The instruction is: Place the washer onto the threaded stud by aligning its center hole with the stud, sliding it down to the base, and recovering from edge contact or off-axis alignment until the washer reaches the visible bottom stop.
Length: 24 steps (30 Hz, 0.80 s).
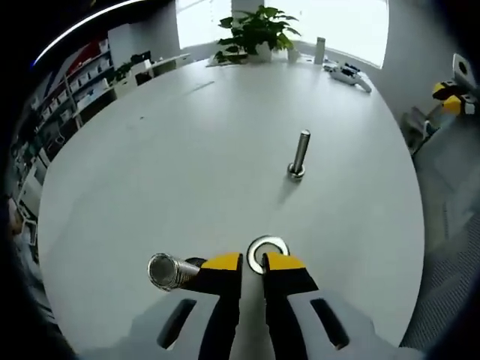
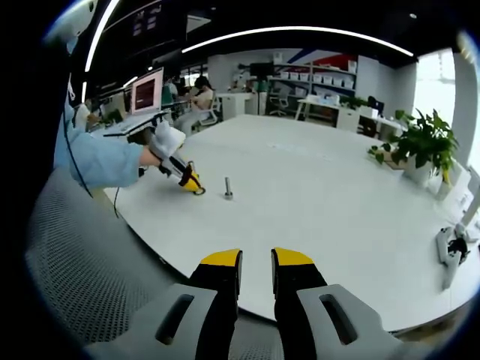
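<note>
A silver washer [image 1: 268,252] lies low over the white table [image 1: 165,165], its near edge between the yellow tips of my left gripper [image 1: 253,262], which is shut on it. The threaded stud [image 1: 298,156] stands upright on its base farther ahead and slightly right, apart from the washer. In the right gripper view the same stud [image 2: 228,188] stands just right of the left gripper [image 2: 192,183], which a hand in a blue sleeve [image 2: 101,161] holds at the table. My right gripper [image 2: 256,259] hovers off the near table edge, open, with nothing between its fingers.
A shiny metal tube [image 1: 169,271] lies beside my left jaw. A potted plant [image 1: 255,34], a white cylinder [image 1: 319,50] and a white device [image 1: 349,73] sit at the far edge. A laptop [image 2: 147,94] stands behind the hand. Mesh chair fabric [image 2: 82,255] lies below the table edge.
</note>
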Tool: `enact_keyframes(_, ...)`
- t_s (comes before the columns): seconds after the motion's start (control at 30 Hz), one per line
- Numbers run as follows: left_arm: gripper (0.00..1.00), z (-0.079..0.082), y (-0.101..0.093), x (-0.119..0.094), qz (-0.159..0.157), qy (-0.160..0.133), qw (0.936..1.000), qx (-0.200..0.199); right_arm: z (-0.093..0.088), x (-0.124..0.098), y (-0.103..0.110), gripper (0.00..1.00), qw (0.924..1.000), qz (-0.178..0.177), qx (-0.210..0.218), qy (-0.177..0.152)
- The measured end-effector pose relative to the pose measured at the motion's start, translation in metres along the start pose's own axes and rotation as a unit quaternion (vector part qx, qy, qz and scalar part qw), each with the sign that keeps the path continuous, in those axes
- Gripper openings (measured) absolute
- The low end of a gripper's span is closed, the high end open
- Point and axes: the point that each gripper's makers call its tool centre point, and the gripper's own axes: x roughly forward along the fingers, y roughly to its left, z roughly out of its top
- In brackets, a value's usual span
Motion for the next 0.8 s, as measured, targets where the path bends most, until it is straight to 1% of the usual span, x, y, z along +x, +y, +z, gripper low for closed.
enact_keyframes(0.03, 0.07, 0.0004, 0.0011, -0.0005, 0.006, 0.001, 0.9999, 0.014, 0.0, 0.0, 0.0, 0.18, 1.0, 0.0, 0.0, 0.0)
enact_keyframes(0.1, 0.05, -0.0002, 0.0028, 0.0072, 0.005, 0.0, 1.0, 0.008, 0.0, -0.0001, -0.0001, 0.18, 1.0, 0.0, 0.001, -0.001)
enact_keyframes(0.17, 0.03, 0.0017, 0.0025, 0.0063, 0.009, 0.002, 0.9999, 0.014, 0.0001, -0.0002, 0.0, 0.18, 1.0, 0.0, 0.001, -0.001)
enact_keyframes(0.33, 0.03, 0.0012, 0.0022, 0.0048, 0.014, 0.007, 0.9998, 0.012, 0.0001, -0.0004, -0.0005, 0.18, 1.0, -0.001, 0.001, -0.002)
enact_keyframes(0.5, 0.02, 0.0008, 0.002, 0.0038, 0.018, 0.003, 0.9998, 0.006, -0.0002, -0.0005, -0.0004, 0.18, 1.0, 0.0, 0.001, -0.002)
enact_keyframes(0.63, 0.02, -0.0007, 0.0009, 0.0027, 0.023, 0.009, 0.9997, 0.009, -0.0001, -0.0005, -0.0002, 0.18, 1.0, 0.0, 0.001, -0.002)
enact_keyframes(0.8, 0.02, -0.0025, -0.0036, -0.0002, 0.018, 0.007, 0.9998, 0.011, 0.0, -0.0004, -0.0004, 0.18, 1.0, -0.001, 0.002, -0.002)
